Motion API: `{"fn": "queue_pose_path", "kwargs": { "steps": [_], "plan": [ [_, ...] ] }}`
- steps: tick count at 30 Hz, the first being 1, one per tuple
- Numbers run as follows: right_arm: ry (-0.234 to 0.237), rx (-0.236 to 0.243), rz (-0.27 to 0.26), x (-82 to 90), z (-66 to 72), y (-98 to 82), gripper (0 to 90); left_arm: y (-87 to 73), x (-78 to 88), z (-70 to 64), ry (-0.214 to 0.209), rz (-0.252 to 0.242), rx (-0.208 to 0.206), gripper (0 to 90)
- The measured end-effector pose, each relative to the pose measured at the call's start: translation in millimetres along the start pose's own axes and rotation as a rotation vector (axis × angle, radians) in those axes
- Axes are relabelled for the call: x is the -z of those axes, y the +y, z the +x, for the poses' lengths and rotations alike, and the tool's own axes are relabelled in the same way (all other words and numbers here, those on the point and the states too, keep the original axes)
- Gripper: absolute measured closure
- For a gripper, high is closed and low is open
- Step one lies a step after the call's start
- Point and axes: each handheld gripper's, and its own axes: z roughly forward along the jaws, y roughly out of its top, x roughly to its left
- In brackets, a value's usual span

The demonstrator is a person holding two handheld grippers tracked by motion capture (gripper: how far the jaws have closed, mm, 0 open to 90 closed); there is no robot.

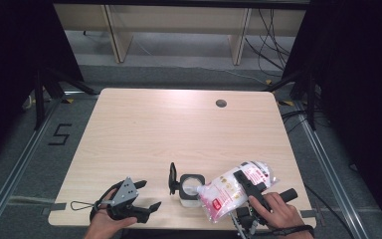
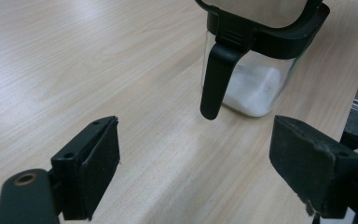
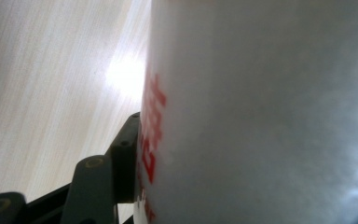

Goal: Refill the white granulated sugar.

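A clear square jar (image 1: 190, 191) with white powder in its bottom stands near the table's front edge, its black hinged lid (image 1: 172, 178) flipped up on the left. My right gripper (image 1: 241, 179) is shut on a white plastic bag (image 1: 229, 191) with red print. The bag is tilted, its lower corner at the jar's mouth. In the right gripper view the bag (image 3: 261, 112) sits close up against one black finger (image 3: 123, 158). My left gripper (image 1: 150, 195) rests open on the table left of the jar. In the left gripper view the jar (image 2: 256, 88) stands beyond my open left gripper (image 2: 200, 172).
The light wooden table (image 1: 179, 129) has a round cable hole (image 1: 221, 103) at the back right. Its front edge runs just below both hands. Dark stands and cables flank the table on the floor, and a "5" mark (image 1: 59, 134) lies to the left.
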Motion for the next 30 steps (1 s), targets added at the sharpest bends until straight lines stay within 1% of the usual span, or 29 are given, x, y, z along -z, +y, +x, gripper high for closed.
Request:
{"fn": "queue_pose_path", "kwargs": {
  "steps": [2,3,4,5,6,7,8,9,10,11,12,14,15,18,19,20,22,25,29,30],
  "plan": [
    [-0.008,0.014,-0.007,-0.4,-1.1,0.2,43.9,-0.1,-0.1,-0.3,-0.003,-0.004,0.005,15.8],
    [0.001,0.001,0.008,0.6,0.0,-0.2,43.9,-0.1,-0.2,0.0,-0.006,-0.007,0.006,15.8],
    [0.0,-0.025,0.015,1.0,1.4,-0.1,43.9,-0.1,0.3,0.5,-0.002,-0.003,0.001,15.8],
    [0.0,-0.025,0.014,1.0,1.2,-0.1,43.9,-0.1,1.1,-0.2,0.003,0.001,0.013,15.8],
    [0.0,-0.027,0.015,1.2,1.1,-0.1,43.9,-0.1,0.8,0.0,-0.006,-0.004,0.015,15.8],
    [0.0,-0.028,0.016,1.3,1.2,-0.1,43.9,-0.1,0.6,-0.1,-0.004,-0.009,0.014,15.8],
    [-0.001,-0.026,0.015,1.4,0.9,0.0,43.9,-0.2,0.4,0.2,-0.004,-0.013,0.008,15.8],
    [0.0,-0.028,0.016,1.7,0.9,0.0,43.9,-0.1,0.8,0.7,-0.001,-0.006,0.0,15.8],
    [0.01,-0.018,0.022,2.3,-0.3,0.3,43.9,0.0,0.8,0.9,-0.004,-0.004,-0.002,15.8],
    [0.011,-0.009,0.019,2.2,-0.5,0.1,43.9,-0.3,0.1,-0.1,0.003,-0.012,0.006,15.8],
    [0.012,-0.01,0.02,2.4,-0.5,0.0,43.9,-0.3,0.6,-1.1,0.002,-0.009,0.017,15.8],
    [0.012,-0.014,0.02,2.4,-0.4,-0.1,43.9,-0.2,0.4,-0.9,-0.002,-0.007,0.016,15.8],
    [0.002,-0.018,0.014,1.9,0.3,-0.4,43.9,-0.3,0.6,-0.4,0.001,-0.004,0.012,15.8],
    [0.004,-0.018,0.012,1.7,0.5,-0.5,43.9,-0.4,0.6,-0.4,0.001,-0.004,0.011,15.8],
    [0.002,-0.031,0.013,1.7,1.2,-0.1,43.9,-0.2,0.5,-0.2,0.001,-0.004,0.012,15.8],
    [0.006,-0.021,0.012,1.7,1.0,-0.4,43.9,-0.2,0.3,-0.1,-0.002,-0.005,0.012,15.8],
    [0.005,-0.029,0.014,1.4,1.3,0.0,43.9,-0.5,0.3,-0.9,-0.001,-0.006,0.018,15.8],
    [0.007,-0.032,0.013,1.6,1.4,-0.1,43.9,-0.2,0.4,-0.4,0.001,-0.004,0.014,15.8],
    [0.007,-0.03,0.012,1.7,0.9,0.0,44.0,-0.6,0.4,-1.2,-0.001,-0.01,0.016,15.8],
    [0.01,-0.021,0.01,1.9,0.5,-0.4,44.0,-0.3,0.3,-0.8,-0.002,-0.011,0.016,15.8]
  ]
}}
